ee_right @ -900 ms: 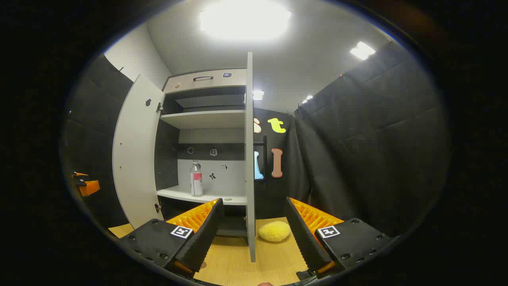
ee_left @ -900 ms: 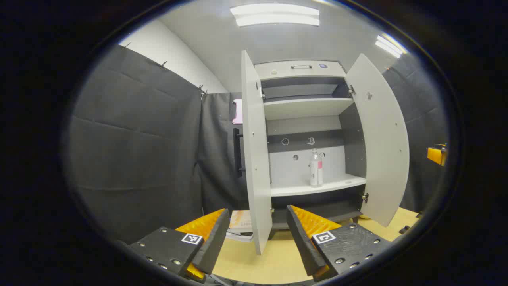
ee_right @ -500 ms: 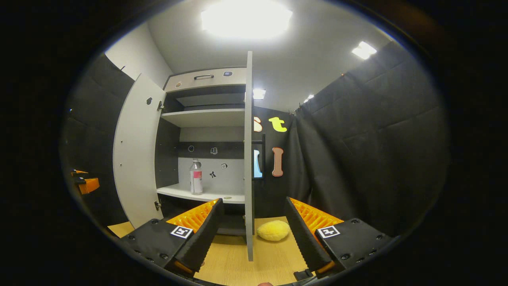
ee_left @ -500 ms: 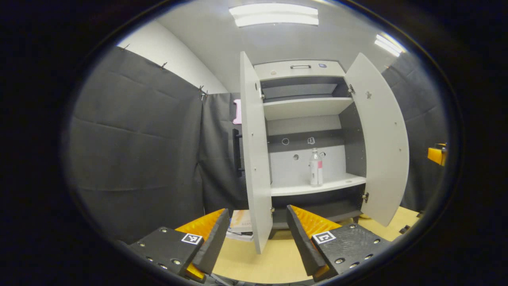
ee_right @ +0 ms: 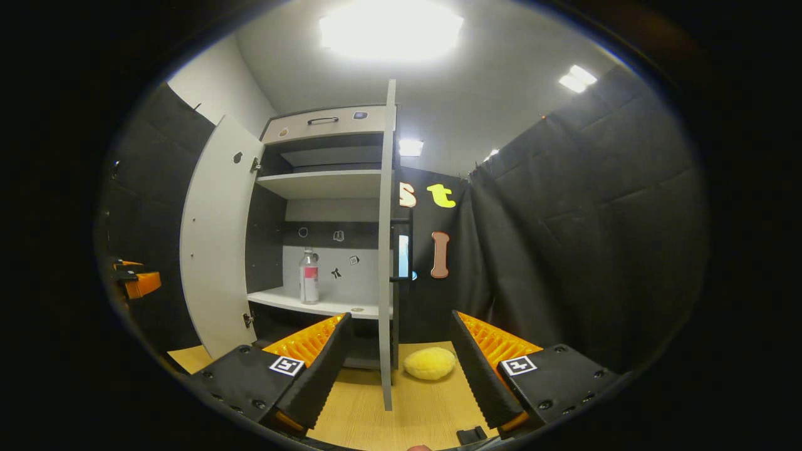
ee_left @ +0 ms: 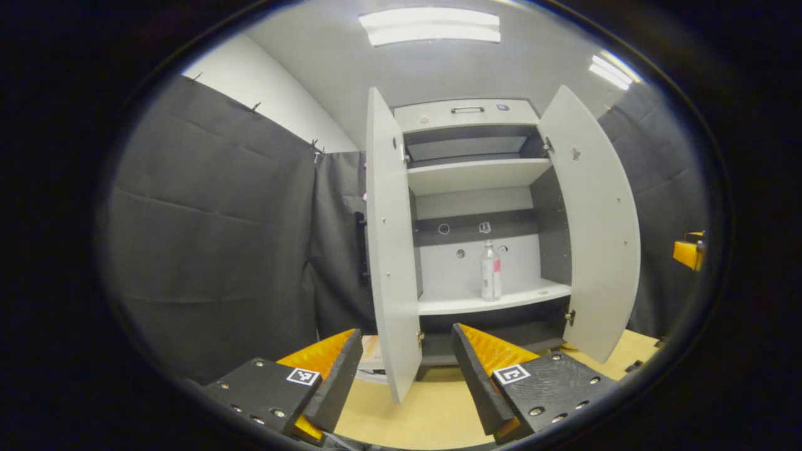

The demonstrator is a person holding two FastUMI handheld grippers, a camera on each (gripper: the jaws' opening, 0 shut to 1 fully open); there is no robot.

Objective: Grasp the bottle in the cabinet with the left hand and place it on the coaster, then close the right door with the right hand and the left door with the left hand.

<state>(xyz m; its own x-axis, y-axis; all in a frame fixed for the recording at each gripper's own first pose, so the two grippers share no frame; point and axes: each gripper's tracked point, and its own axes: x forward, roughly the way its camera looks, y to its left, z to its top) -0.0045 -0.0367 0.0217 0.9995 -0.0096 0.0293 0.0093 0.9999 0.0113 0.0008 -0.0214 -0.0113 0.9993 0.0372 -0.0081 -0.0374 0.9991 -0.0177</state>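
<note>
We face the open cabinet (ee_left: 467, 116); our left gripper (ee_left: 407, 382), jaws wide and empty, must next reach the bottle (ee_left: 490, 270) on its shelf.

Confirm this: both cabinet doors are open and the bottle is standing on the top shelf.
Not quite. Both doors are open, but the bottle stands upright on the lower shelf, not the top shelf, which carries no bottle. The left gripper view shows this.

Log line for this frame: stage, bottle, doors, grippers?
stage: pre-grasp | bottle: upright on lower shelf | left door: open | right door: open | left gripper: open, empty | right gripper: open, empty
</note>
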